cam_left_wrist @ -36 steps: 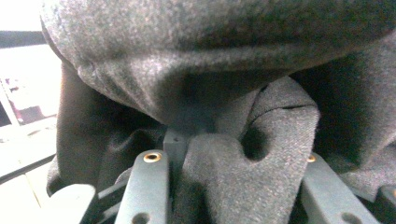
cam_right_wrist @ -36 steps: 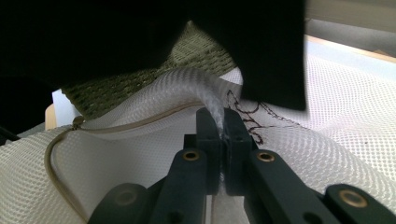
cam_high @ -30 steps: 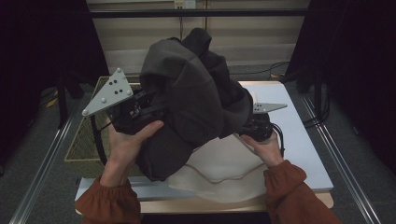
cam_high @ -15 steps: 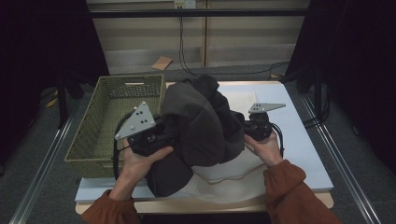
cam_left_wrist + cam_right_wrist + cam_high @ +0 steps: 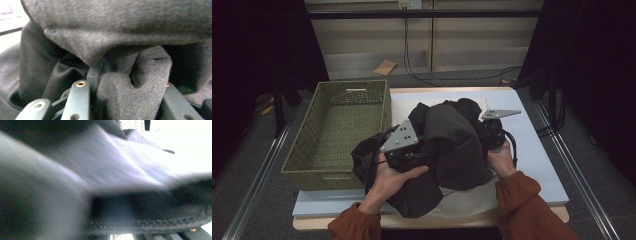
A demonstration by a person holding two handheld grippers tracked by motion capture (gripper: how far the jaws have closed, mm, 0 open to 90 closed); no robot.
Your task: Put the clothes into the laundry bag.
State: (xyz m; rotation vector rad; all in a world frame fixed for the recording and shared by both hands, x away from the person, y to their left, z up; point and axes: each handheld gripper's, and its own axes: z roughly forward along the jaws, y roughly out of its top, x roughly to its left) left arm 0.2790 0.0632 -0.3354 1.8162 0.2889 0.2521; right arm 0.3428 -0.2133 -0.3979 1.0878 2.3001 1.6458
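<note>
Bunched dark grey fabric garment (image 5: 452, 150) held above white counter (image 5: 537, 155), right of empty green woven basket (image 5: 337, 135). Cloth pinched by left gripper (image 5: 100, 75). Right gripper (image 5: 492, 132) buried in cloth; jaw state cannot be told. Garment judged not yet folded or placed in basket.

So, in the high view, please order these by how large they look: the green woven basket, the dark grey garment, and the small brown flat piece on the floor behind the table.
1. Green woven basket and dark grey garment: about alike, and the bunched garment is nearer the camera, so I do not rank them.
2. Small brown flat piece on the floor: clearly smallest, though farthest away.
</note>
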